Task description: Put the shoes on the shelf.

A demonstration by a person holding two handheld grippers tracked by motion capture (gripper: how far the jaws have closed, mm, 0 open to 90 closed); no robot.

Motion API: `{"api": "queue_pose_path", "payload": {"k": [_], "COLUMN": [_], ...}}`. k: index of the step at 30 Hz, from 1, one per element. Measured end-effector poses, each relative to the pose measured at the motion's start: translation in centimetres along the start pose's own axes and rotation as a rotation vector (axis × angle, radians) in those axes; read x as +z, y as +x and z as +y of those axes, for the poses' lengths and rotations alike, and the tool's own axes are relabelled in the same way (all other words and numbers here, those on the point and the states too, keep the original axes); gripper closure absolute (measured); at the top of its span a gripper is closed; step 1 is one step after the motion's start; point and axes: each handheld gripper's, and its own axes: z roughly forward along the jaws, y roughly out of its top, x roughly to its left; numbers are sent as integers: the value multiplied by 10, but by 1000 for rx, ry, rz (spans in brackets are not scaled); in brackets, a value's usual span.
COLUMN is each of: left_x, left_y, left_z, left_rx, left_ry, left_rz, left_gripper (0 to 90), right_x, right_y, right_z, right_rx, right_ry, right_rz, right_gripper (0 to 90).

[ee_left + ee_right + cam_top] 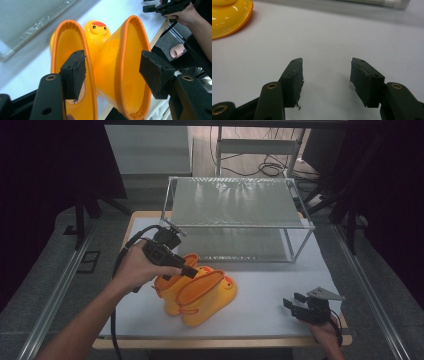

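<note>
Left gripper (189,271): jaws spread wide and pinching nothing, hovering just above the boot tops near the left of the table.
Boots: a pair of glossy yellow rubber boots with orange rims and duck faces on the toes (200,292) stands touching side by side on the white tabletop (280,295), left of centre and towards the near edge.
Boots against left gripper: in the left gripper view the two neighbouring orange rims (117,65) sit between the open pads (155,72), which do not press on them; whether a pad brushes a rim I cannot tell, as the close view blurs there.
Rack: a white metal-framed two-tier rack with grey mesh shelves (235,202) stands at the far side, well apart from the boots.
Right gripper (300,307): spread and empty, resting low over bare tabletop at the near right, well apart from the boots.
Risk: the soft shafts could fold or slip if only thin rims are pinched, so one boot might drop or tip.
Second risk: a pad catching a rim while the hand moves could topple the leaning pair.
</note>
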Motion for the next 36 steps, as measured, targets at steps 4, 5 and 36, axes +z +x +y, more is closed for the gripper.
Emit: {"api": "queue_pose_path", "payload": {"k": [4,5,36], "left_x": [0,0,58], "left_y": [4,5,3], "left_z": [-6,-7,2], "left_rx": [-2,-2,-19], "left_ry": [8,12,144], "left_rz": [-11,-14,76], "left_gripper": [361,353,498], "right_x": [1,1,2], "right_y": [0,0,0], "right_z": [0,0,0], "right_rx": [-4,-4,-7], "right_ry": [2,2,4], "right_rz": [-1,-2,-4], "right_gripper": [431,431,431]}}
